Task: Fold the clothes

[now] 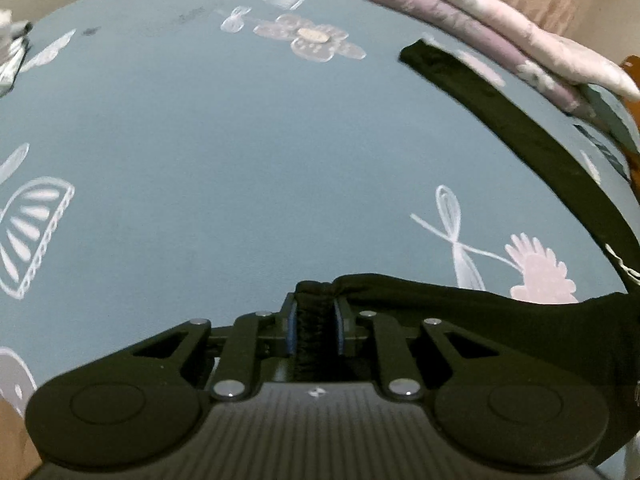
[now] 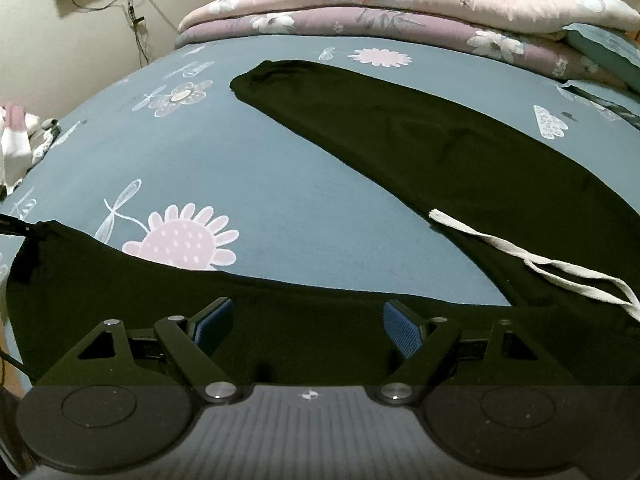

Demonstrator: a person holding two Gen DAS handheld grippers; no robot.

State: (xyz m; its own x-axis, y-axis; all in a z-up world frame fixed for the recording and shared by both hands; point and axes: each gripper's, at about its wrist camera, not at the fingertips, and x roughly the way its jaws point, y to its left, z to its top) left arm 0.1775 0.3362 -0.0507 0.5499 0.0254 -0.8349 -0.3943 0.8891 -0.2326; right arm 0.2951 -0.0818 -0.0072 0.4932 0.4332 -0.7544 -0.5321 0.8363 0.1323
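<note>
The left gripper is pinching a bunched black cuff of the pants between its 2 blue pads. It holds only a small bit of cloth, so I think the cuff could slip out if it gets pulled hard or fast. The right gripper hangs wide open over the near leg and holds nothing, so that side could drag or bunch up when the left one lifts. The white string lies loose on top and might get caught in a fold. The pants are black and soft and lie spread on the blue bed sheet. 1 leg runs flat toward the far left, with its cuff near the folded quilts. The other leg lies along the near edge, over a pink flower print.
</note>
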